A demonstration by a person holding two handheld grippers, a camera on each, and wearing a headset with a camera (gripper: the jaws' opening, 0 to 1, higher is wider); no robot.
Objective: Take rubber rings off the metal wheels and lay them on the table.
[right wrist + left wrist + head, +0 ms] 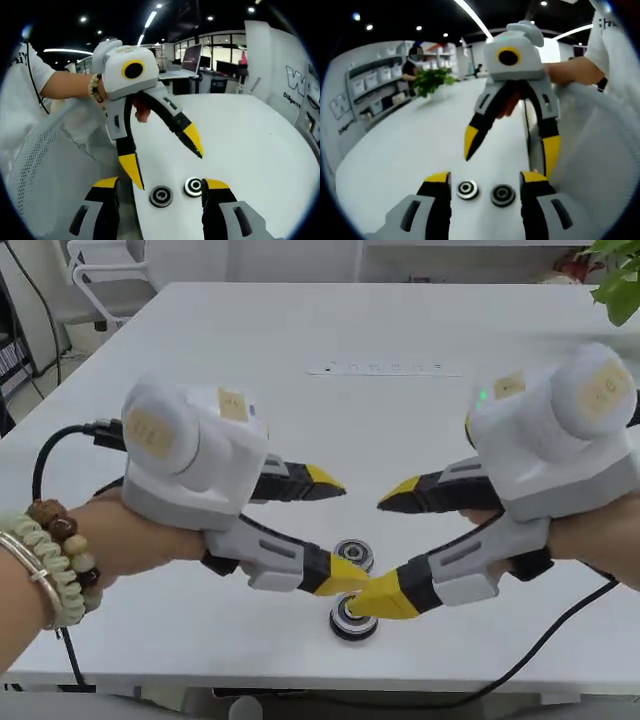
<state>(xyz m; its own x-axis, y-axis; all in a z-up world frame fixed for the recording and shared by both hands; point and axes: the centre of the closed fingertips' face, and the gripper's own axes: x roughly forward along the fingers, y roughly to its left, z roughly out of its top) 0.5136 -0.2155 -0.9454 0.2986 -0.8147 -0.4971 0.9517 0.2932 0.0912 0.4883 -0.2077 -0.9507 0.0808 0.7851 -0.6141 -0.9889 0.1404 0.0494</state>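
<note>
Two small metal wheels with dark rubber rims lie on the white table (200,360) near its front edge. One wheel (353,554) (468,189) (193,186) is farther from me. The other wheel (353,621) (503,195) (161,196) is nearer and looks darker. My left gripper (352,532) (485,179) comes in from the left and is open, with both wheels just beyond its jaws. My right gripper (367,556) (161,184) faces it from the right, open as well. Their lower yellow tips almost meet between the wheels. Nothing is held.
A flat white strip (385,368) is set into the table's middle. A green plant (620,280) stands at the far right corner and a white chair (105,280) at the far left. Black cables (560,625) trail from both grippers over the front edge.
</note>
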